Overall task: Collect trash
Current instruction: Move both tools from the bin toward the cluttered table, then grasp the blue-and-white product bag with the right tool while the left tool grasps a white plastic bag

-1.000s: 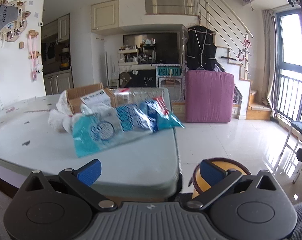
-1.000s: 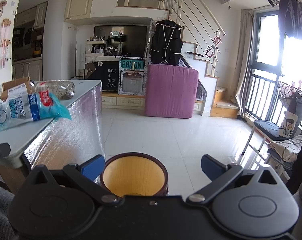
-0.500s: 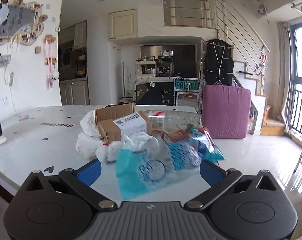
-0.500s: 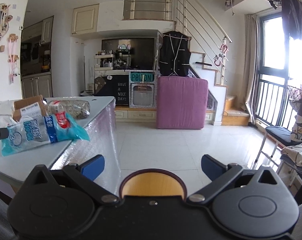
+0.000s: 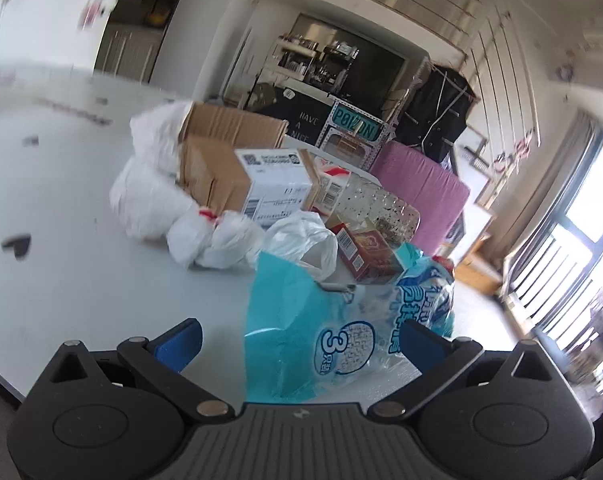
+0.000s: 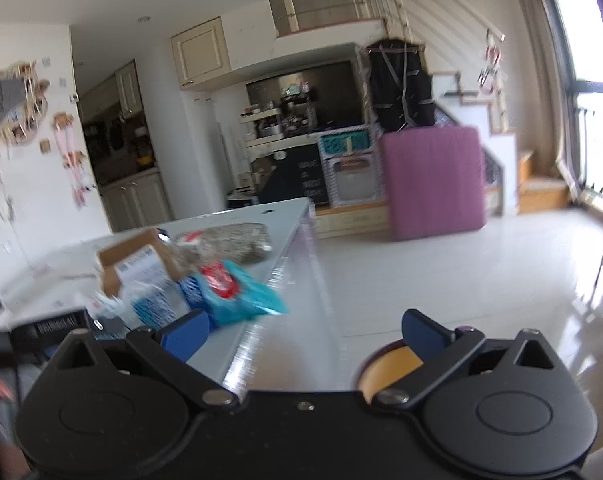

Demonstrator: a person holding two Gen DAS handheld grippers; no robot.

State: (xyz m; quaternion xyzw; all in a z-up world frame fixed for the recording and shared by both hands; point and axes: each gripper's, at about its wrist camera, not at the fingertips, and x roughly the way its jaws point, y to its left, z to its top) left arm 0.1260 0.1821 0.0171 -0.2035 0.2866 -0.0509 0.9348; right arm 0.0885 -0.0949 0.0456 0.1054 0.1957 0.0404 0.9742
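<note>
The left gripper [image 5: 301, 340] gaped wide around the crinkled teal plastic wrapper [image 5: 333, 332] near the table's right edge. The right gripper [image 6: 301, 330] hung wide and empty; bare white floor [image 6: 441, 276] lay ahead, the round yellow-lined bin [image 6: 393, 368] below.

Both claws, left claw [image 5: 299, 342] and right claw [image 6: 303, 330], have black bodies, blue fingertips, silver screws.

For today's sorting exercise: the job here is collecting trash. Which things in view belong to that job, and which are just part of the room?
Belongs to the job:
blue plastic wrapper
white plastic bags
cardboard box
small red carton
clear plastic bottle
bin
left gripper, open

Just lying about:
purple cushion
black vest
table
</note>
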